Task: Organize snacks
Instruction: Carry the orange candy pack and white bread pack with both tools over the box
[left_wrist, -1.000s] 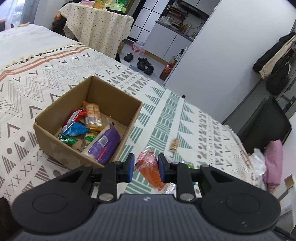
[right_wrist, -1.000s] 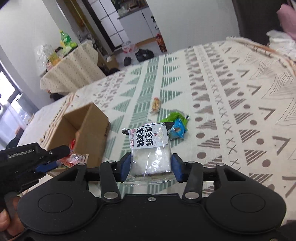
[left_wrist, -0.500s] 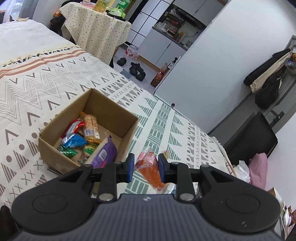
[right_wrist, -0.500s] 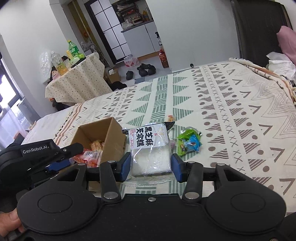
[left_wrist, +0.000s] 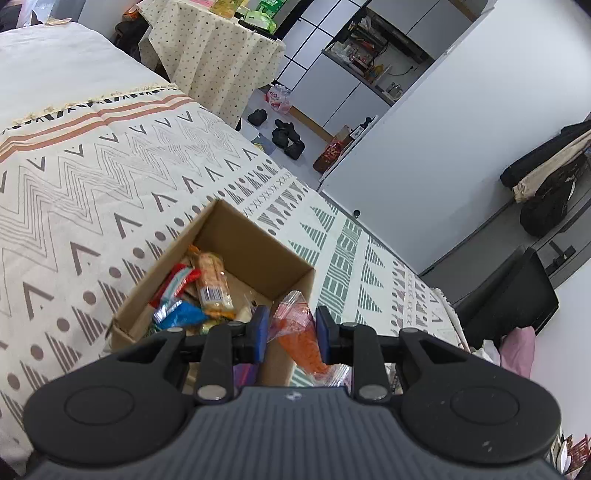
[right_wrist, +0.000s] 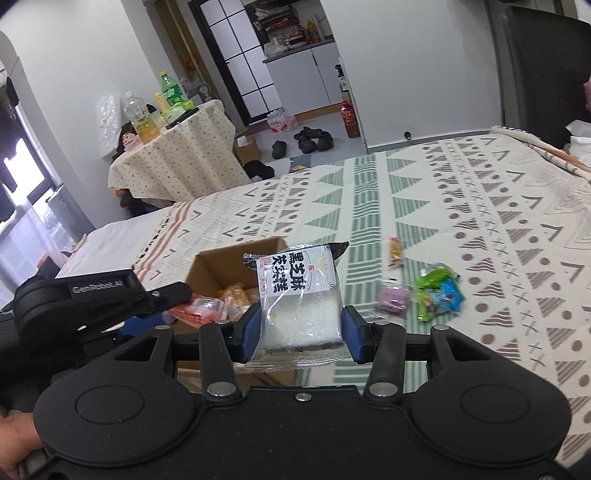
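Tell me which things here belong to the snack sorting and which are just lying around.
Part of the job: cardboard box, orange packet in left gripper, white cake packet in right gripper, loose snacks on bed.

Just lying about: shoes, bottles, coats.

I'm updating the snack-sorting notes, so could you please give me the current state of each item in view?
Left hand-held gripper: shut on orange snack packet.
Right hand-held gripper: shut on white rice cake pack.
Cardboard box: open, partly filled with snacks.
Green-blue packets: loose on bedspread.
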